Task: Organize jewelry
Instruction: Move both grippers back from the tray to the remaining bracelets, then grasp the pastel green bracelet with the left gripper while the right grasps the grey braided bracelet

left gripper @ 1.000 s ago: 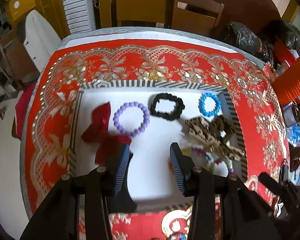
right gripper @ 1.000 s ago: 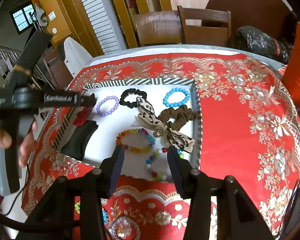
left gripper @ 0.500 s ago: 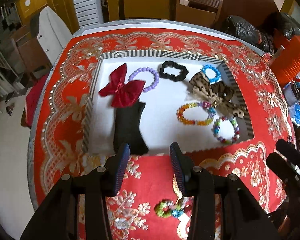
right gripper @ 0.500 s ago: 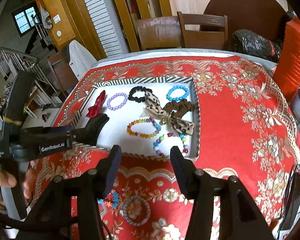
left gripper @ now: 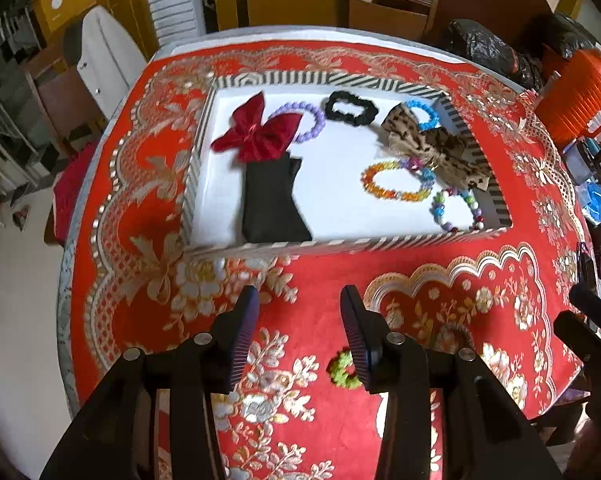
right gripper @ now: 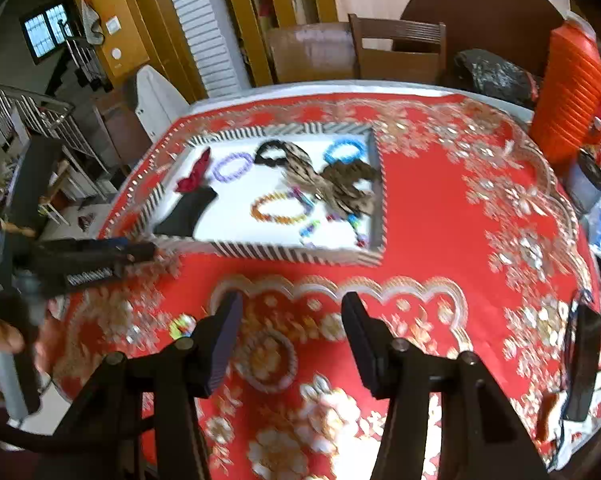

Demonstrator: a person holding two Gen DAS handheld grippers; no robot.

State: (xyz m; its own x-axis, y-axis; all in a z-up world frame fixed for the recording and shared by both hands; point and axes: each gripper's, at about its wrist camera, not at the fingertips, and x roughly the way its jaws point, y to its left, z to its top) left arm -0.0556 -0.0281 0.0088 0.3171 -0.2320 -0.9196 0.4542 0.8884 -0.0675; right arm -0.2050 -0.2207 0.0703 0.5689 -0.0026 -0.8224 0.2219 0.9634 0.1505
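We hold the left claw [left gripper: 296, 322] and right claw [right gripper: 290, 324] released and empty. Most jewelry lies in the striped-rim white tray [left gripper: 340, 242]. A green beaded bracelet [left gripper: 342, 370] on the red floral worktop [left gripper: 420, 272] remains.

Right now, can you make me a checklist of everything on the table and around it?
Surface: round table under a red and gold floral tablecloth.
Job's things: striped tray holding a red bow, purple bead bracelet, black scrunchie, blue bead bracelet, leopard bow, rainbow bracelet, mixed-bead bracelet and black pouch. A green bracelet lies on the cloth outside the tray.
Clutter: orange ribbed container, black bags, small items at the right edge.
Grippers: left gripper and right gripper both open, empty, over the cloth.
Cables: nothing seen.
Surroundings: wooden chair, louvred doors.
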